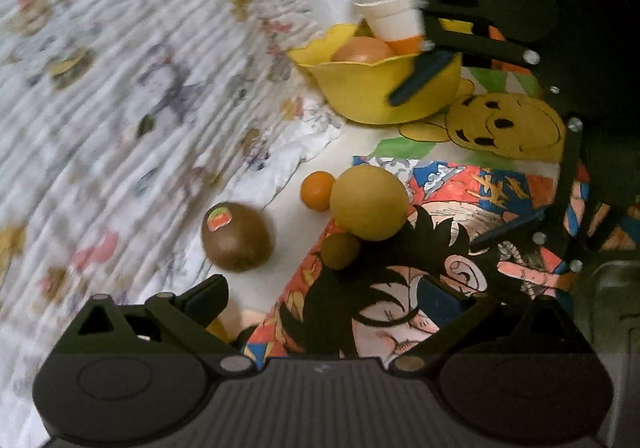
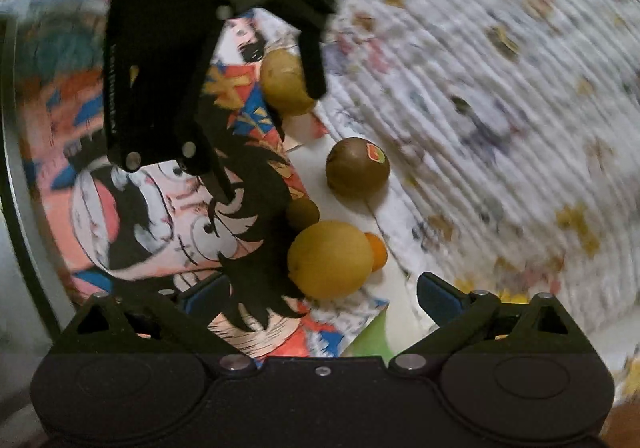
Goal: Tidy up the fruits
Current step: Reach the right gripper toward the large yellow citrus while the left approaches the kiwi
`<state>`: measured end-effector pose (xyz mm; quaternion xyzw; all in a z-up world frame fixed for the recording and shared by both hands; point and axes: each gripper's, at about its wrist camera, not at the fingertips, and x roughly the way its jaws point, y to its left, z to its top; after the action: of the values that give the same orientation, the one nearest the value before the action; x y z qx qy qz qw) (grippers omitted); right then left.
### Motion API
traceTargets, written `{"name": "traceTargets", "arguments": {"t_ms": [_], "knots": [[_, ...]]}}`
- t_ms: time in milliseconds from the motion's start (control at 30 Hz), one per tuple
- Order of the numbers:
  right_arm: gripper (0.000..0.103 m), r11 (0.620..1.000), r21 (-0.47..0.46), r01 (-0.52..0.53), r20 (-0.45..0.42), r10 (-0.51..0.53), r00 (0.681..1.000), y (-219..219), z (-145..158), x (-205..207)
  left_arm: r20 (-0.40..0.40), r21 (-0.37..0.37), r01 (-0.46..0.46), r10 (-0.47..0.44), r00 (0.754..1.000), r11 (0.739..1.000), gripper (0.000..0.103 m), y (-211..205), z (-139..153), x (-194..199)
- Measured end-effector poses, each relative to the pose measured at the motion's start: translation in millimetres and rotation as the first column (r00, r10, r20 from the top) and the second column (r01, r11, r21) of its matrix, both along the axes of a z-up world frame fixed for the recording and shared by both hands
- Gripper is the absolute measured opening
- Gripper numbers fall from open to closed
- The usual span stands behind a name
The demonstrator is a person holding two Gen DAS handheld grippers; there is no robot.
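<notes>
We hold both tools over the loose fruit; the yellow bowl is our landmark. Left tool has its fingers spread, nothing between them; right tool likewise spread wide and empty, hovering just in front of the bowl in the left view. Bowl already holds a pale onion-coloured fruit and a white cup behind it. Well in front of the bowl lies the cluster: big yellow fruit touching the small orange on its far-left side and a small olive fruit on its near side; the stickered kiwi sits apart, further left of the bowl. Another yellow fruit shows only in the right view, by the left tool's finger. Likely step: grab the big yellow fruit; right tool is nearly lined up; we'd centre the pads on its widest part, close gently so it doesn't roll into the neighbours, then lift clear before swinging to the bowl. Frames are blurred, so exact contact is uncertain.
</notes>
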<state>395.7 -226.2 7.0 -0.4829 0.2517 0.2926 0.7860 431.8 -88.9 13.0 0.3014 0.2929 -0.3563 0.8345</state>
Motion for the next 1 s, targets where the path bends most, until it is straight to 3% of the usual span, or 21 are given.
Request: {"name": "traceTargets", "arguments": {"t_ms": [300, 467, 800, 1000], "knots": [[0.092, 0.984, -0.133, -0.119, -0.019, 0.117, 0.993, 5, -9, 10, 0.0, 0.023, 0.096, -0.096, 0.995, 0.995, 0.098, -2, -7, 15], [0.091, 0.976, -0.175, -0.128, -0.032, 0.124, 0.992, 7, -7, 21, 0.024, 0.064, 0.126, -0.128, 0.991, 0.99, 0.094, -7, -10, 20], [0.089, 0.953, -0.243, -0.181, -0.043, 0.176, 0.983, 8, -14, 29, 0.03, 0.097, 0.167, -0.171, 0.985, 0.981, 0.092, -4, -11, 19], [0.083, 0.941, -0.265, -0.211, -0.055, 0.204, 0.977, 15, -20, 37, 0.032, 0.108, 0.139, -0.143, 0.989, 0.984, 0.092, 10, -4, 21]]}}
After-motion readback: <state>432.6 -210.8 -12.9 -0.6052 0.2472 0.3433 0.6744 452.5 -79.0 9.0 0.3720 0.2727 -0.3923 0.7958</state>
